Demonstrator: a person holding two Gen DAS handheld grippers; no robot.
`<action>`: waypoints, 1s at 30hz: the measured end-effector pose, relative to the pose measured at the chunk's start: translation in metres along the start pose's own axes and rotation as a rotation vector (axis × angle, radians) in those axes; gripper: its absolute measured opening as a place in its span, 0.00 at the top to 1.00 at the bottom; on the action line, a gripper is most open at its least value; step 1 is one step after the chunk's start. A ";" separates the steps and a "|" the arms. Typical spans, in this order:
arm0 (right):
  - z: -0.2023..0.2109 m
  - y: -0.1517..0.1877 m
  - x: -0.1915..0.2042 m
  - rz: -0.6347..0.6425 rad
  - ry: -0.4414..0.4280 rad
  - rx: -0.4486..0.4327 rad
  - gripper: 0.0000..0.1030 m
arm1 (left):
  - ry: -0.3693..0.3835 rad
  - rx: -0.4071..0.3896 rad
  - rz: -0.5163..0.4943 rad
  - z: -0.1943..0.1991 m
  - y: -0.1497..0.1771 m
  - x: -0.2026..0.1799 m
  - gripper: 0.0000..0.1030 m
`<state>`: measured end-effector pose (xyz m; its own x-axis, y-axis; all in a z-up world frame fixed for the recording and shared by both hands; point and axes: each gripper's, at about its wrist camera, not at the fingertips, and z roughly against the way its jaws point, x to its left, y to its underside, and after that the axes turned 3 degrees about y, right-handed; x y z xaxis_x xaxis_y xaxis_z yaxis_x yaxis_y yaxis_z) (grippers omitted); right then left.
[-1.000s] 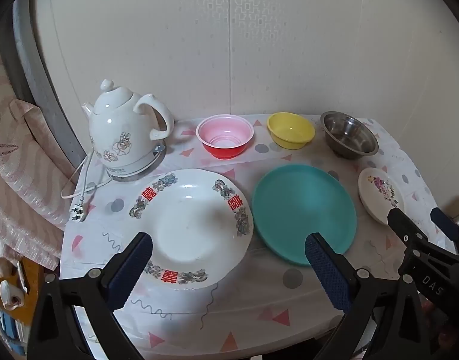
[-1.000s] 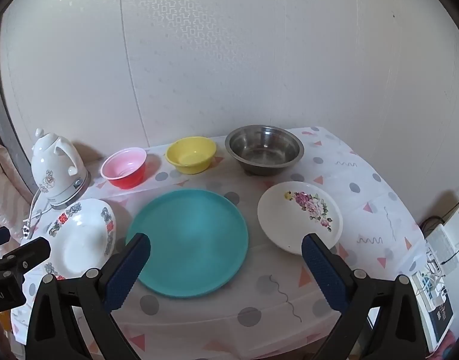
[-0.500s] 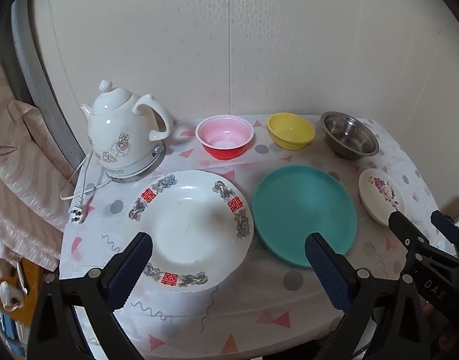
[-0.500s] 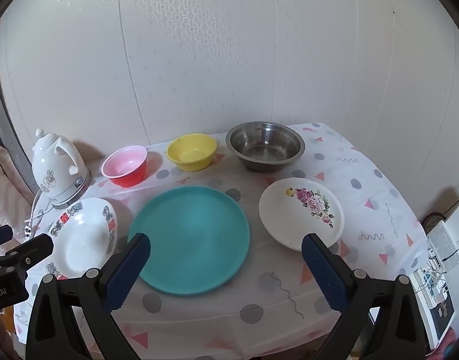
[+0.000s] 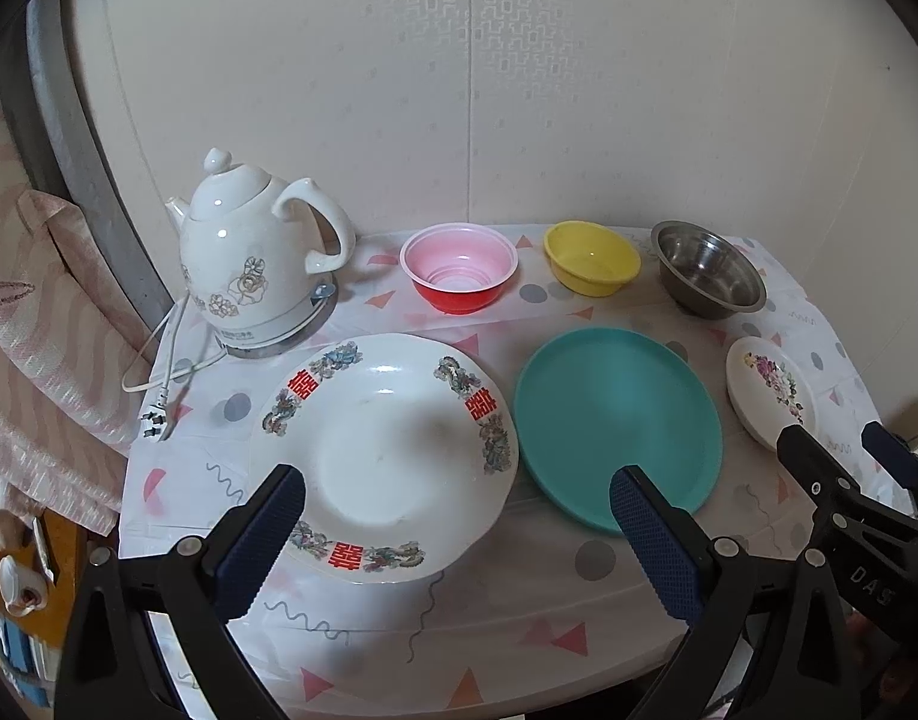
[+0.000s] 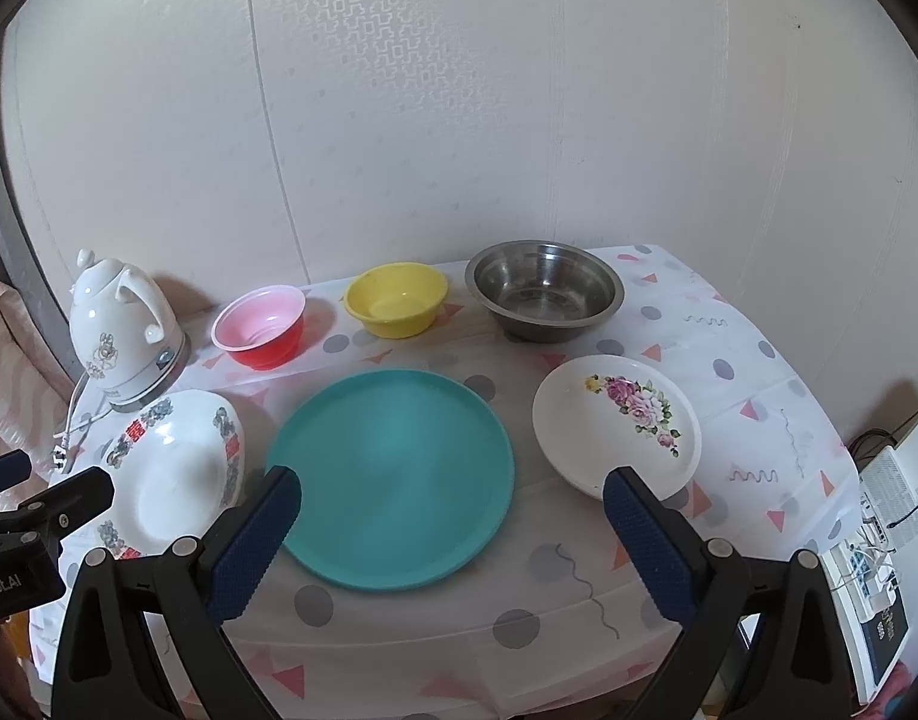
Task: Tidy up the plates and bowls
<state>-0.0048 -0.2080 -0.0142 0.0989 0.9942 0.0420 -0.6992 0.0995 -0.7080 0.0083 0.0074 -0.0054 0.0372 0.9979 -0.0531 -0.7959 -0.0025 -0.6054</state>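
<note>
Left wrist view: I am holding my left gripper (image 5: 456, 531) wide open and empty above the table's (image 5: 501, 648) front edge, over the big dragon-patterned plate (image 5: 387, 459) just beside the teal plate (image 5: 618, 426); a pinch on that thin glazed rim could slip or knock the neighbour, and my right gripper (image 5: 843, 456) is showing only as cut-off tips.

Right wrist view: I am hovering my right gripper (image 6: 450, 531), also spread and empty, over the teal plate (image 6: 393, 474) near the front edge, with the rose plate (image 6: 618, 426) toward the right edge and pink bowl (image 6: 260, 327), yellow bowl (image 6: 397, 299) and steel bowl (image 6: 544, 290) lining the back edge. Careless stacking could chip ceramic, and the left gripper is hiding part of the dragon-patterned plate (image 6: 177, 468).
</note>
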 end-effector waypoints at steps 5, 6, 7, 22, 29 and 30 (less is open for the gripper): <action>-0.002 -0.001 0.000 0.000 -0.004 0.002 0.00 | 0.001 0.008 -0.005 -0.003 0.000 -0.001 0.01; -0.002 -0.001 0.000 -0.002 -0.005 0.002 0.00 | 0.000 0.010 -0.006 -0.003 0.000 0.000 0.01; -0.002 -0.001 0.000 -0.002 -0.004 0.004 0.00 | 0.001 0.010 -0.006 -0.003 -0.001 0.000 0.01; -0.002 -0.001 0.000 -0.004 -0.009 0.006 0.00 | -0.001 0.005 -0.016 -0.003 -0.001 -0.002 0.01; -0.001 0.000 -0.003 -0.014 -0.004 0.011 0.00 | 0.004 0.009 -0.025 -0.002 0.000 -0.006 0.01; -0.001 0.000 -0.003 -0.015 -0.005 0.012 0.00 | 0.003 0.010 -0.025 -0.001 0.000 -0.007 0.01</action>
<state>-0.0041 -0.2114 -0.0148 0.1065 0.9927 0.0562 -0.7063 0.1153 -0.6985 0.0087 0.0006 -0.0064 0.0594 0.9974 -0.0406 -0.8006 0.0233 -0.5987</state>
